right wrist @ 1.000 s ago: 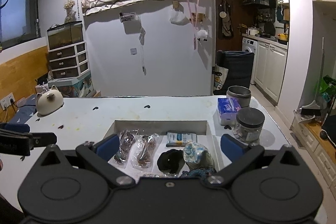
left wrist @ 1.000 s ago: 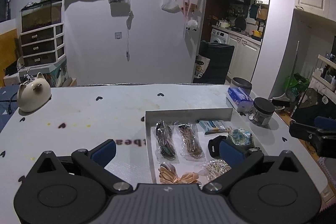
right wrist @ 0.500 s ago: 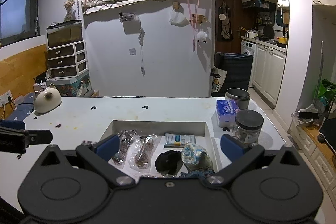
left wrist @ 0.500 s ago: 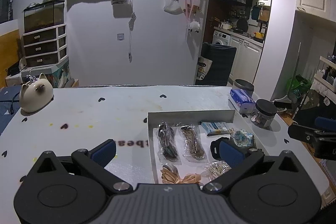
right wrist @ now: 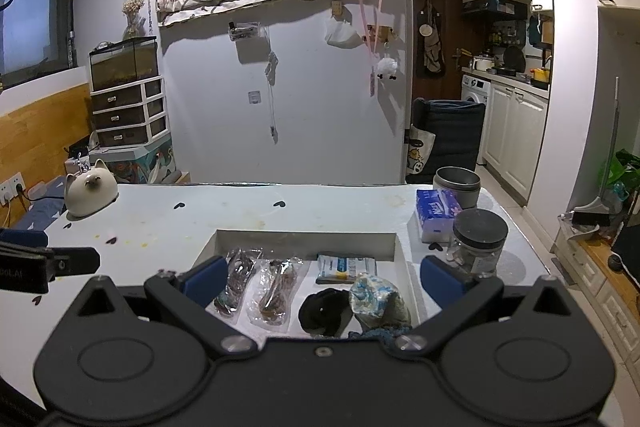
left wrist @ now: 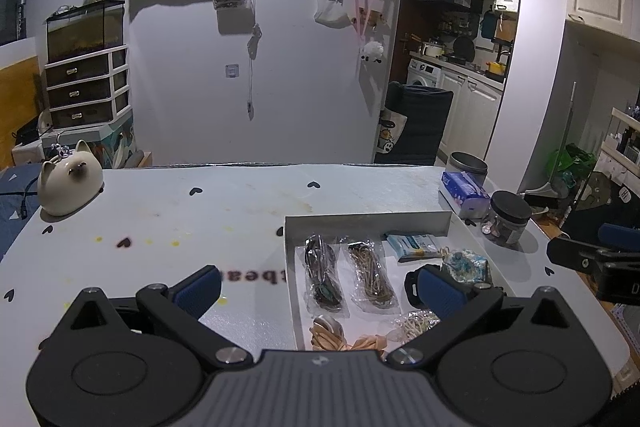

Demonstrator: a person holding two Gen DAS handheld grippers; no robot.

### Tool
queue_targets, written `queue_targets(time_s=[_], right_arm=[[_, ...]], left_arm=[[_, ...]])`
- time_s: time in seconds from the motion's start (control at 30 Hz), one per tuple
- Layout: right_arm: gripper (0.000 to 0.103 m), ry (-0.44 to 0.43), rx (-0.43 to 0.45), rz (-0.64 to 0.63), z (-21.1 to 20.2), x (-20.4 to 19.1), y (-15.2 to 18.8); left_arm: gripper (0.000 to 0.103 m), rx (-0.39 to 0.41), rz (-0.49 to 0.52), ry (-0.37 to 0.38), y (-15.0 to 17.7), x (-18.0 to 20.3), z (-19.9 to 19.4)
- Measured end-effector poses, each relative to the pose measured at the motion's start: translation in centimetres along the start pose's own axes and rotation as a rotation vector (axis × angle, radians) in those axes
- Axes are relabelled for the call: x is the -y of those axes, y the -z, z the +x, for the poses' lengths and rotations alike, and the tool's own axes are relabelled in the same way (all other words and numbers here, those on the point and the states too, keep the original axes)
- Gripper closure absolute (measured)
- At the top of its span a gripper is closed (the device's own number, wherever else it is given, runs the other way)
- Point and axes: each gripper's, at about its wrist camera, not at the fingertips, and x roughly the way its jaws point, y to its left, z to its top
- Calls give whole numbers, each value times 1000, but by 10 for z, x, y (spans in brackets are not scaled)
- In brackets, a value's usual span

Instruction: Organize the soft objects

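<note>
I see the white table point(left wrist: 248, 203) spread ahead of both grippers, and on it the shallow white tray point(right wrist: 308, 241) that holds the soft things. From my right gripper point(right wrist: 320, 277) the tray sits dead ahead, framed between its spread fingers; from my left gripper point(left wrist: 316, 289) it lies ahead and off to the right, so only that gripper's right finger overlaps it. I judge the right hand the nearer one for anything in the tray.

Both grippers are released, jaws wide apart, holding nothing.

Inside the tray, two clear sachets point(right wrist: 256, 285) lie side by side on its left, their long axes running away from me, roughly in line with the fingers. A flat blue-and-white packet point(right wrist: 346, 267) lies crosswise against the far wall. Closest to the right gripper are a black fabric piece point(right wrist: 324, 311) and a patterned blue-white cloth bundle point(right wrist: 376, 297), touching each other.

Whether this arrangement is a sorted tray or one awaiting sorting, I cannot tell.
</note>
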Motion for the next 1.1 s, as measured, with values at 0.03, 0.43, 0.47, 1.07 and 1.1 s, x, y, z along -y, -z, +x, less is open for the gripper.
queue_targets(time_s=[0.03,0.43,0.47,1.07,1.1], right_arm=[[0,0,0,0,0,0,0],[0,-2,-4,2,4,-1,0],[0,-2,-5,2,5,-1,0],[0,-2,-5,1,5,-2,0],[0,-2,-5,1,5,-2,0]], left_arm=[[0,0,0,0,0,0,0],[0,-1,0,-1,0,1,0],[0,-1,0,-1,0,0,0],[0,-1,0,-1,-1,-1,1],[0,-1,0,0,-1,-1,1]])
